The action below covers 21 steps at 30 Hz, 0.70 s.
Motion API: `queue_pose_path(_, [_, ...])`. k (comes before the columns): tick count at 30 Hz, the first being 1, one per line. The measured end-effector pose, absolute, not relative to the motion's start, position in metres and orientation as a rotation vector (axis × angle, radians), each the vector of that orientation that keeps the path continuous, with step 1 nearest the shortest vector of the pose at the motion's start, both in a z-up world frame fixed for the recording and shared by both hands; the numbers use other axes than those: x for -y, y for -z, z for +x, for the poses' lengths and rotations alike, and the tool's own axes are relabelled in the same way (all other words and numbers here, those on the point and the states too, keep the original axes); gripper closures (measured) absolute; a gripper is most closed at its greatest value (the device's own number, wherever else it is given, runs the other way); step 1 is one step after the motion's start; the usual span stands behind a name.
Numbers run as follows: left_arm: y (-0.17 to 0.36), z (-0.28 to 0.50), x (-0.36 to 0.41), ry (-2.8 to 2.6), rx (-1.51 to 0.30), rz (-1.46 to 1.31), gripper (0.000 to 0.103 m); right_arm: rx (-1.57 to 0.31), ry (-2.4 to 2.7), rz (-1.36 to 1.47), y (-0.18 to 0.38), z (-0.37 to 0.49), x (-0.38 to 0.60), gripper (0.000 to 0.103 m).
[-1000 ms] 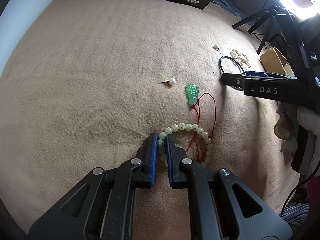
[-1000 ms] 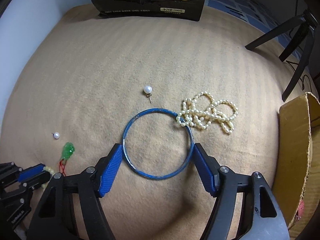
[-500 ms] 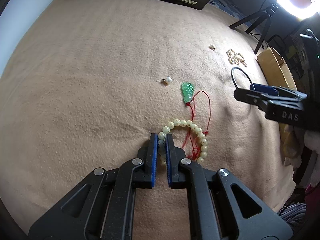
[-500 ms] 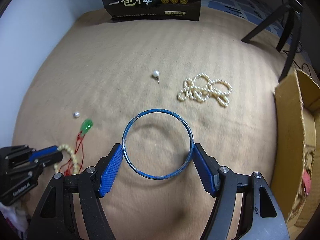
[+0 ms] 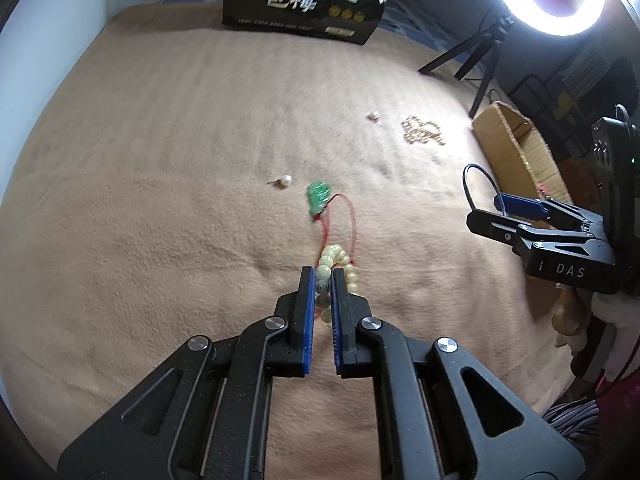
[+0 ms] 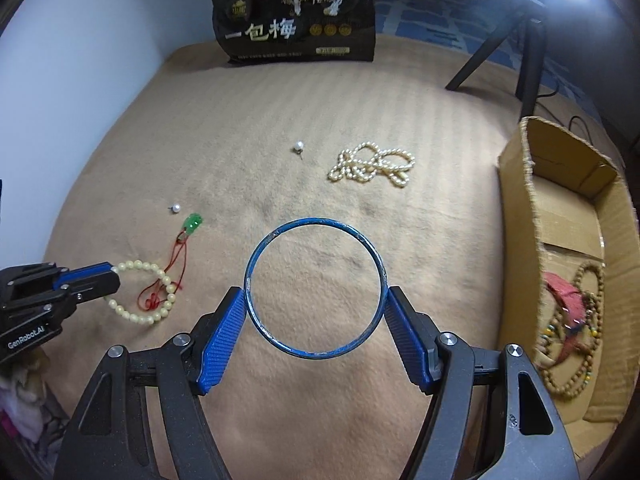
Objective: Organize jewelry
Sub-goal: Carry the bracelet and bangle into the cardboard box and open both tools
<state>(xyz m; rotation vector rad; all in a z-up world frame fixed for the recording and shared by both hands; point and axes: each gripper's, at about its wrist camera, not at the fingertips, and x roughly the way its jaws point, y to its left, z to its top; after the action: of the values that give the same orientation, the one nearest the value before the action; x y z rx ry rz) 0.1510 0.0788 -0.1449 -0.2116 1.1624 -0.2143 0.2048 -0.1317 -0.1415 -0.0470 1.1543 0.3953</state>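
My left gripper (image 5: 323,276) is shut on a pale bead bracelet (image 5: 334,270) and lifts it off the tan blanket; the bracelet (image 6: 140,292) hangs from it in the right wrist view. A green jade pendant (image 5: 318,197) on a red cord lies just beyond. My right gripper (image 6: 314,300) is shut on a blue bangle (image 6: 314,288), held above the blanket beside the cardboard box (image 6: 560,240). The bangle (image 5: 478,188) also shows in the left wrist view.
A pearl necklace (image 6: 372,164) and two pearl studs (image 6: 299,146) (image 6: 175,209) lie on the blanket. The box holds wooden bead strings (image 6: 576,328). A black bag (image 6: 296,20) stands at the back. A ring light tripod (image 6: 520,52) stands at the right.
Both grippers have risen and pulled back. The bracelet has come up off the blanket in the left gripper. The right gripper has carried the bangle away from the pearl necklace, towards the box.
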Motion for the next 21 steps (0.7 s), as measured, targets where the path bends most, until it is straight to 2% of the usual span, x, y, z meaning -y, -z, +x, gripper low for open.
queue_pose_path(21, [0.092, 0.137, -0.041, 0.307, -1.043, -0.208, 0.098, -1.030, -0.343, 0.004, 0.079, 0.173, 0.214, 0.033])
